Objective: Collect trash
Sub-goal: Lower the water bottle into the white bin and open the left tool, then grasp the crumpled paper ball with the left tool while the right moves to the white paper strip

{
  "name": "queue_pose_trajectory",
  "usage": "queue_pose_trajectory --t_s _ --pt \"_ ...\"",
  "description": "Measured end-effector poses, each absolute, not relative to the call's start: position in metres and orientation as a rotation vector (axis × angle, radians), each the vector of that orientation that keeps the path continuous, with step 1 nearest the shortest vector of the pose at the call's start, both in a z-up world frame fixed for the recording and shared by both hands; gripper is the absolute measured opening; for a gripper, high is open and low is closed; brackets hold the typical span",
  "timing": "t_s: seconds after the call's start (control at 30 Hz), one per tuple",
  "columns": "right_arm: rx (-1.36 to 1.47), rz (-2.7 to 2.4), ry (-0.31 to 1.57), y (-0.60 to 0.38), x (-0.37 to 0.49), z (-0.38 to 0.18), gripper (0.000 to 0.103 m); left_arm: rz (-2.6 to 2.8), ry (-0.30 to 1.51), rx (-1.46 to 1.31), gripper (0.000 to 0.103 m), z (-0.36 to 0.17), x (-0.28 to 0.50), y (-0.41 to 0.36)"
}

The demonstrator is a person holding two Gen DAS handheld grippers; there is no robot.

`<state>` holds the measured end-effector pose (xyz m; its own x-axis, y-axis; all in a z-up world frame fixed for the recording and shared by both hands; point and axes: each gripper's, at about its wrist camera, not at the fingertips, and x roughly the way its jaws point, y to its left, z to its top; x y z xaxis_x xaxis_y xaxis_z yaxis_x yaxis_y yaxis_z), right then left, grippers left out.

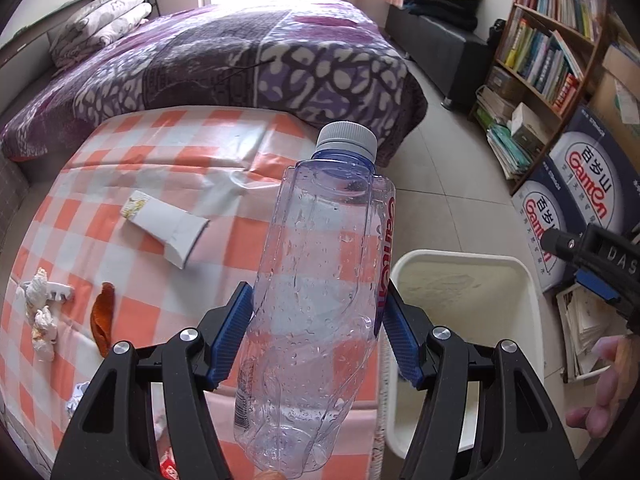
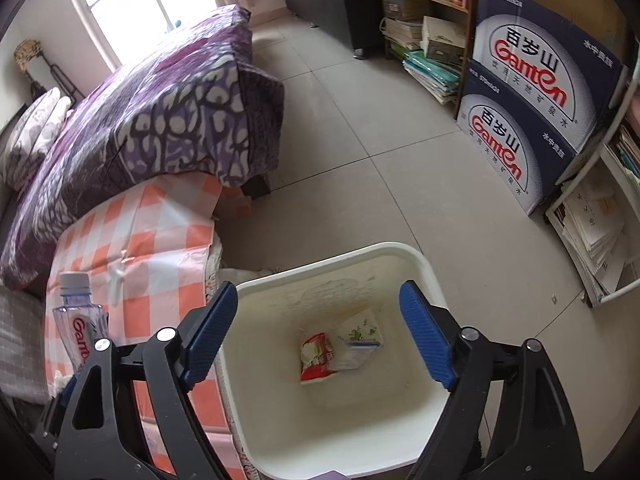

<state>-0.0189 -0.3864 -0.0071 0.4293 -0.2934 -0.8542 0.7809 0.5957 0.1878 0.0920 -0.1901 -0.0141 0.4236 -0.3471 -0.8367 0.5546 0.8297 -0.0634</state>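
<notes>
My left gripper (image 1: 318,328) is shut on a clear empty plastic bottle (image 1: 320,280) with a white cap, held tilted above the checked table's right edge, beside the white bin (image 1: 516,280). The bottle also shows in the right wrist view (image 2: 78,320). My right gripper (image 2: 320,332) is open and empty, hovering over the white bin (image 2: 400,252), which holds a red wrapper (image 2: 316,356) and a white-green packet (image 2: 360,340). On the table lie a crushed white paper cup (image 1: 168,228), an orange peel (image 1: 102,316) and crumpled tissues (image 1: 40,312).
The table has an orange-white checked cloth (image 1: 160,152) and stands against a bed with a purple blanket (image 1: 240,60). A bookshelf (image 1: 552,52) and stacked water cartons (image 2: 536,92) stand at the right. Tiled floor (image 2: 380,140) lies between them. More scraps (image 1: 78,398) lie near the table's front edge.
</notes>
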Motion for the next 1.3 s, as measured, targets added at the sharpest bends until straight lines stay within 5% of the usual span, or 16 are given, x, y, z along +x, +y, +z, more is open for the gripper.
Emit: queue_pose_trajectory --t_s 0.87,0.97,1.3 --pt "0.773 -0.832 0.807 -0.451 -0.072 -0.004 0.091 -0.802 1.071 0.229 0.065 -0.036 0.041 -0.285" --pt "0.782 -0.832 0.802 -0.453 -0.073 -0.003 0.092 -0.815 1.078 0.218 0.072 -0.037 0.04 -0.286" --pt "0.709 -0.782 0.838 -0.427 -0.051 -0.005 0.095 -0.706 1.053 0.262 0.072 -0.037 0.053 -0.254"
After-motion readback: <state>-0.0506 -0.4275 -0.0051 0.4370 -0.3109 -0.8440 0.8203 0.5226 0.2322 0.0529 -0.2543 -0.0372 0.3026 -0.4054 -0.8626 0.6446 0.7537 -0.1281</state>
